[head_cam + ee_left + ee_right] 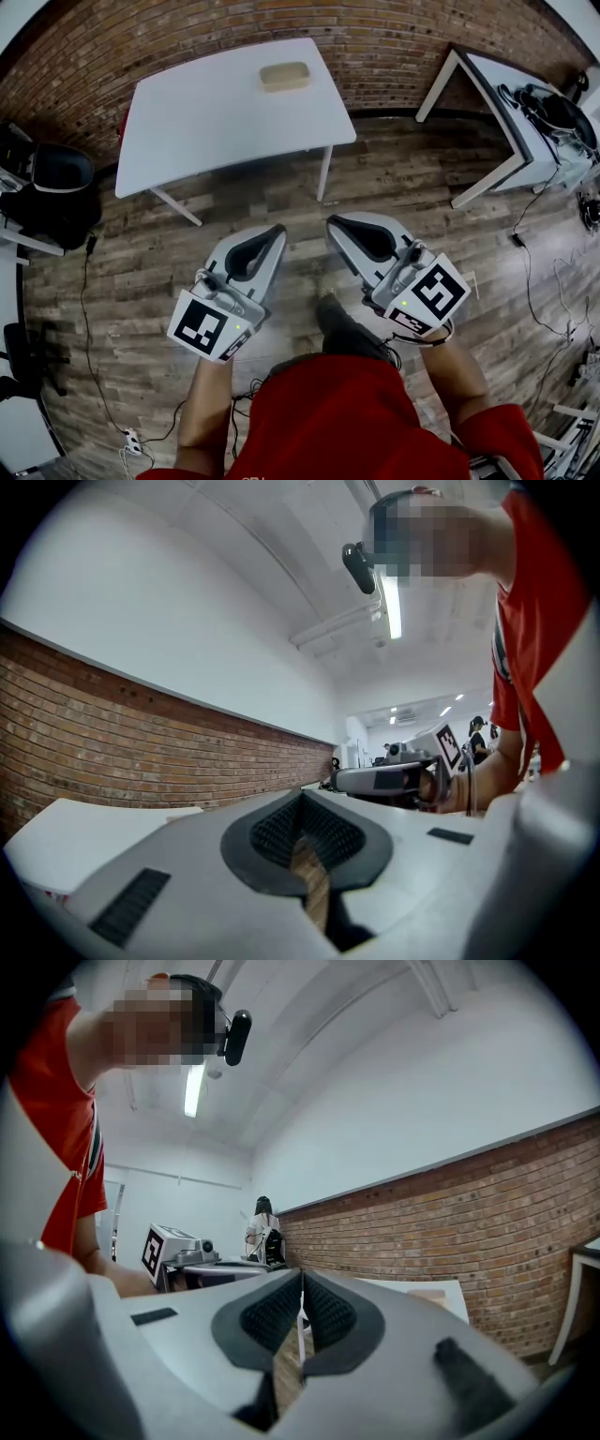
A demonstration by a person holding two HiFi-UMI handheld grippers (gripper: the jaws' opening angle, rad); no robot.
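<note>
Nearest the camera, a person in a red shirt [349, 422] stands on a wooden floor [122, 281], seen from above. Both bare forearms reach forward, each holding a tool. A dark shoe [337, 323] shows between them.

The left hand-held gripper [278, 231] points forward and slightly right, held in the air above the floor. In the left gripper view, its ribbed black pads meet at the tips [302, 801]. Only a narrow slot shows below them, with floor planks visible through it. It grips nothing.

The right hand-held gripper [334, 223] sits just beside the left one, angled forward and slightly left, so the two tips lean towards each other without touching. In the right gripper view its jaws are pressed almost together [302, 1288], leaving a thin slit. Nothing sits between them.

Further ahead stands a white bench [206, 122], well apart from both tools. A tan rectangular block [284, 76] lies flat on it near the far edge, towards the right corner.

A second white bench [511, 103] stands to the right, carrying dark equipment and cables. A black chair [56, 173] stands to the left. A red brick wall [187, 28] runs behind both benches.
</note>
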